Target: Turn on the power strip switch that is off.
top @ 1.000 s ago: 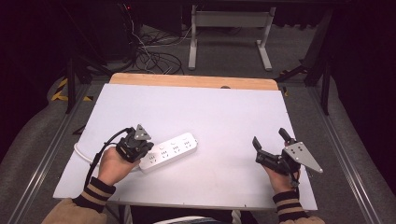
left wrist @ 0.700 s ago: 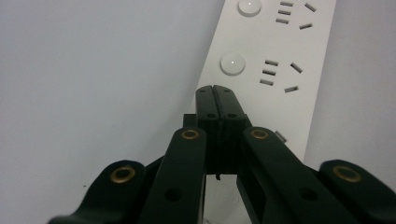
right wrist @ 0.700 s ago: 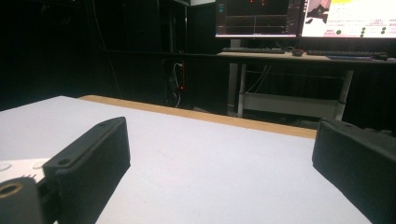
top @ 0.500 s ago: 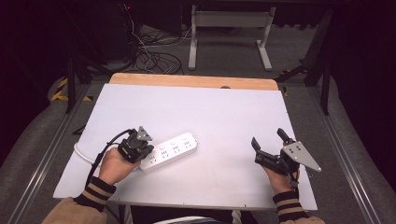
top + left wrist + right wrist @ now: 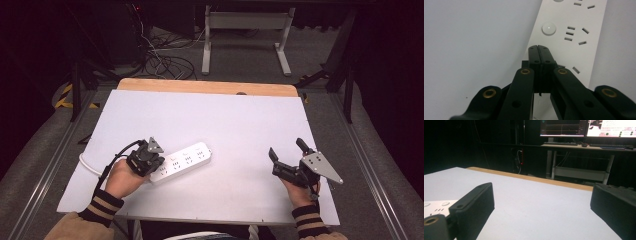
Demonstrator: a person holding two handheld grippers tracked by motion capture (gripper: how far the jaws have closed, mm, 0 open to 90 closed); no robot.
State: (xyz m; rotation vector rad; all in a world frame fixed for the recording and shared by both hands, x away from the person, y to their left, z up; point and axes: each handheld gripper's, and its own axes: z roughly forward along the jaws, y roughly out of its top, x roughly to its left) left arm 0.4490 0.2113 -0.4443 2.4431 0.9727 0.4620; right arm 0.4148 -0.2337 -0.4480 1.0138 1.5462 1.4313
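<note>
The left gripper [image 5: 539, 48], jaws closed and empty, pressed the long white plastic power strip [image 5: 182, 160] near the white table's [image 5: 210, 120] front edge; the right gripper [image 5: 287, 155] sat wide open, empty, on bare tabletop.

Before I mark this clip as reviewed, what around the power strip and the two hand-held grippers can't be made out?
- Power strip: in the high view its near end is covered by the left hand-held gripper; whether the shut tips touch it is unclear in the left gripper view.
- White cable: runs under the left hand, so where it joins the strip is hidden.
- Right hand-held gripper, open: in its own view the frame edges cut off both jaws.
- Monitors: text too small.
</note>
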